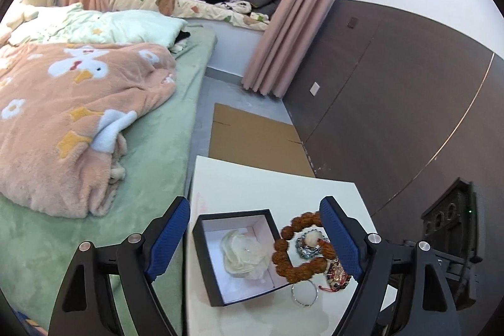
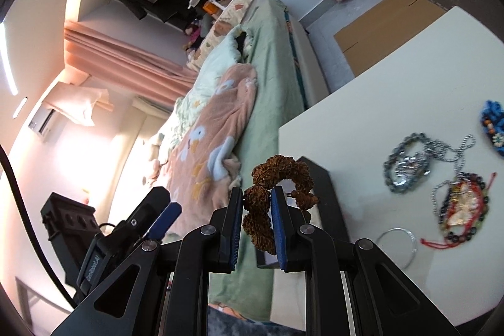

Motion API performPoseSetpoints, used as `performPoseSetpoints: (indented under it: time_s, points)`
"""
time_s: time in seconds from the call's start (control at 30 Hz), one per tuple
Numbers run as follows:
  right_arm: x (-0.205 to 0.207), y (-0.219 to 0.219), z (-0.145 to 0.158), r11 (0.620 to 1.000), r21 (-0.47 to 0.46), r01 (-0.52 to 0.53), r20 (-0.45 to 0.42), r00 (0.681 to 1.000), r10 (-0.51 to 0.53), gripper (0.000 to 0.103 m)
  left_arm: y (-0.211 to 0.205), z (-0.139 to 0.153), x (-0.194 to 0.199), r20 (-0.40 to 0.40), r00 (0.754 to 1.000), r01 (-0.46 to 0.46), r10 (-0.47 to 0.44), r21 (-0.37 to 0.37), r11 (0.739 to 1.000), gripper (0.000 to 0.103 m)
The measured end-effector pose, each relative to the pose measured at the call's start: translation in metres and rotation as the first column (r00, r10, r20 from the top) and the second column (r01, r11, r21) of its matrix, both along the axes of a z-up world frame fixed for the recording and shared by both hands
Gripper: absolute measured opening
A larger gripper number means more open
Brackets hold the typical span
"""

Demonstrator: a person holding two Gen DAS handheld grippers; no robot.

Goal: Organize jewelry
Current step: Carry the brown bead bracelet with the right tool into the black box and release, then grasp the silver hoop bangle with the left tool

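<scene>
**Claw State and Jewelry Position**

Right claw (image 2: 256, 194): pressed onto the brown bead bracelet (image 2: 283, 169). One bead is pinched between the two blue pads (image 2: 278, 229). The rest of the loop curls up past the fingertips and hangs down between the fingers. The bracelet is held clear of the worktop (image 2: 378, 103), directly in front of the black box (image 2: 321, 188).

Left claw (image 1: 255, 241): spread wide, nothing between the pads. The fingers straddle the open box (image 1: 204, 266), one on each side, and do not touch it. In the left wrist view, the brown bracelet appears at the right wall of the box, just inside the right finger (image 1: 340, 241).

Box contents: one cream, petal-shaped piece (image 1: 242, 254) on the white lining.

Items on the worktop, to the right of the box:
- grey bead bracelet (image 2: 403, 166)
- silver chain (image 2: 456, 150) next to it
- red-corded pendant with dark beads (image 2: 460, 210)
- thin silver bangle (image 2: 400, 244), nearest the claw
- blue piece (image 2: 494, 125) at the far edge, partly cut off

The worktop stands beside a bed (image 1: 151, 166) with a green sheet
</scene>
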State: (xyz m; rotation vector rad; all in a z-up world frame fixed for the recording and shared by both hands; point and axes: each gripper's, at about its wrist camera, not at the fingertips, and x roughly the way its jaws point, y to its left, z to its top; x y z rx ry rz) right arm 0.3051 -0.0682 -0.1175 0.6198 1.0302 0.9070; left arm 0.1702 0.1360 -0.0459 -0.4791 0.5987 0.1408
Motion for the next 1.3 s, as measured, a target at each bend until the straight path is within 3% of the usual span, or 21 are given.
performPoseSetpoints:
  time_s: [0.13,0.2,0.23,0.27,0.33,0.63,0.83,1.3]
  points:
    - [-0.002,0.020,-0.005,0.999,-0.045,-0.020,0.003,1.000,0.020,0.020,0.004,0.007,-0.010,0.022,1.000,-0.018,0.018,0.000,1.000,0.085]
    - [-0.006,0.033,-0.003,0.995,-0.103,-0.017,0.047,0.999,0.022,0.024,0.005,0.009,-0.013,0.031,0.999,-0.020,0.020,-0.018,1.000,0.085]
    - [-0.006,0.037,-0.001,0.994,-0.105,-0.029,0.059,0.998,0.035,0.039,0.005,0.010,-0.015,0.034,0.999,-0.022,0.022,-0.023,1.000,0.085]
    - [-0.009,0.043,0.001,0.993,-0.099,-0.058,0.067,0.996,0.065,0.062,0.003,0.012,-0.016,0.036,0.999,-0.027,0.028,-0.017,0.999,0.085]
    - [-0.012,0.044,0.003,0.994,-0.077,-0.078,0.086,0.993,0.085,0.072,0.000,0.014,-0.019,0.041,0.999,-0.035,0.035,0.005,0.999,0.085]
    - [0.004,-0.029,-0.002,0.997,-0.051,0.062,0.020,0.998,-0.061,0.072,-0.023,0.008,-0.015,0.035,0.999,0.001,-0.001,0.014,1.000,0.085]
    - [0.009,-0.083,0.008,0.989,-0.031,0.146,0.029,0.989,-0.146,0.072,-0.043,0.000,-0.003,0.015,0.999,0.049,-0.050,0.021,0.999,0.085]
    - [0.013,-0.149,0.005,0.951,-0.233,0.204,0.026,0.979,-0.203,0.075,-0.123,-0.038,0.025,-0.127,0.967,0.233,-0.220,0.100,0.967,0.083]
